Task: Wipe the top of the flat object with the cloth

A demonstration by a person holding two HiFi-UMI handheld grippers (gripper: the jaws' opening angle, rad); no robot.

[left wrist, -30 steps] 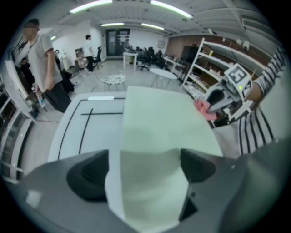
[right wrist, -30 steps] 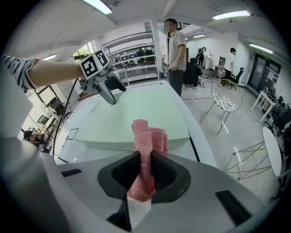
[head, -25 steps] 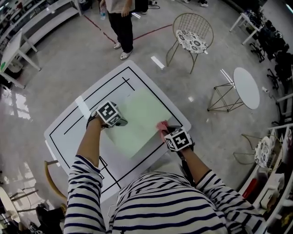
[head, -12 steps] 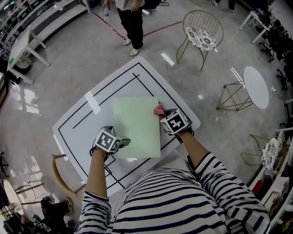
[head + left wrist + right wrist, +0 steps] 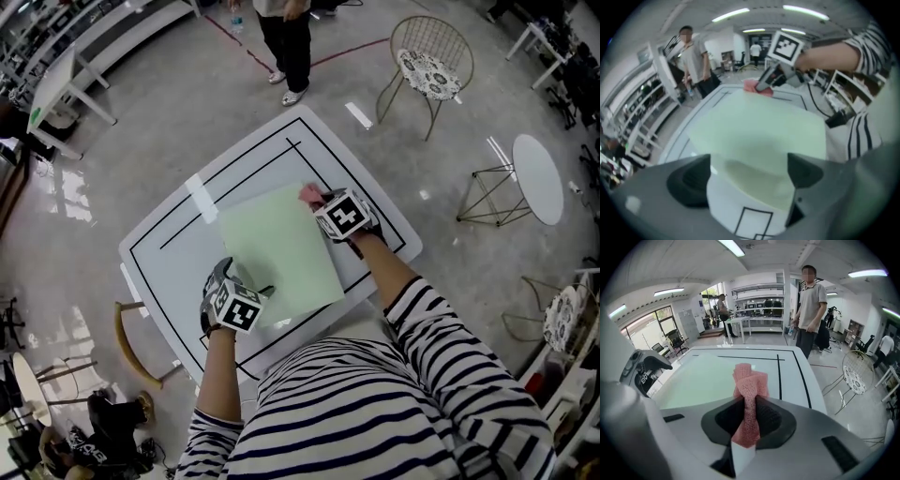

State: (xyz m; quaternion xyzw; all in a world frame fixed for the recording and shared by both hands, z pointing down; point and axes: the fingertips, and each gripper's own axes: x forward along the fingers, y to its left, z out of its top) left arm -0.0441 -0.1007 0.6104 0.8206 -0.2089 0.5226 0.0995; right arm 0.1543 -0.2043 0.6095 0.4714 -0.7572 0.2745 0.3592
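A pale green flat sheet lies in the middle of a white table marked with black lines. My right gripper is shut on a pink cloth, which rests at the sheet's far right corner. In the right gripper view the cloth stands bunched between the jaws of the right gripper, over the sheet's edge. My left gripper sits at the sheet's near left corner. In the left gripper view the left gripper is open, with the sheet's near edge lying between the jaws.
A person stands just beyond the table's far side. A wire chair and a round white side table stand to the right. A wooden chair is at the table's near left. A white tape strip lies on the table.
My right gripper has carried the cloth from the sheet's near right corner to its far right corner. My left gripper has come from the sheet's far left side to its near left corner.
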